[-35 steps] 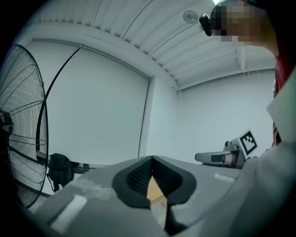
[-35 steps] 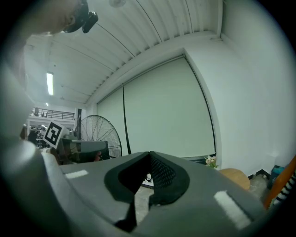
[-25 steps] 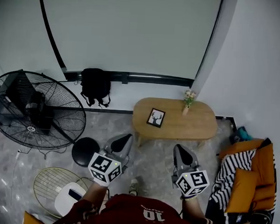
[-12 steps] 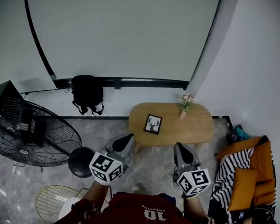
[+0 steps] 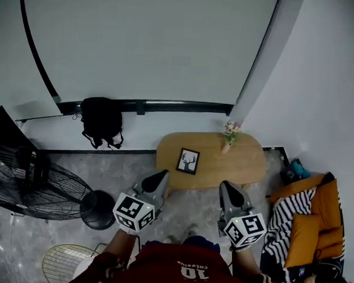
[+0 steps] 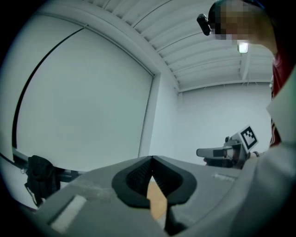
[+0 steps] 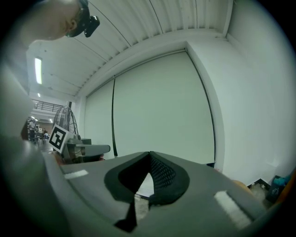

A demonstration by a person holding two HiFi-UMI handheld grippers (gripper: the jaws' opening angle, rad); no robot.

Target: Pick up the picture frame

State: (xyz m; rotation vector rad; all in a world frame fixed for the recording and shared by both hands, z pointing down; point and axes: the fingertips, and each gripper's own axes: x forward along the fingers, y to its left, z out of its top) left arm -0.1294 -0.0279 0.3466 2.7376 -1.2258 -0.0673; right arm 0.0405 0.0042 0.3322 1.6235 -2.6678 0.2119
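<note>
One oval light-wood table (image 5: 244, 165) stands against the wall. Two grippers are held short of it, the left gripper (image 5: 159, 178) and the right gripper (image 5: 229, 190), each with jaws pressed together and empty. One black deer-print picture frame (image 5: 188, 161) lies on the table's left part, and one small flower vase (image 5: 228, 138) stands near the far edge.

Left gripper (image 5: 158, 176) level, fingers (image 6: 138, 175) together, empty; right gripper (image 5: 228, 187) likewise

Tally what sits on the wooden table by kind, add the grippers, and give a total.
Picture frame: 1
Vase of flowers: 1
Grippers: 2, the left gripper and the right gripper
Total: 4
</note>
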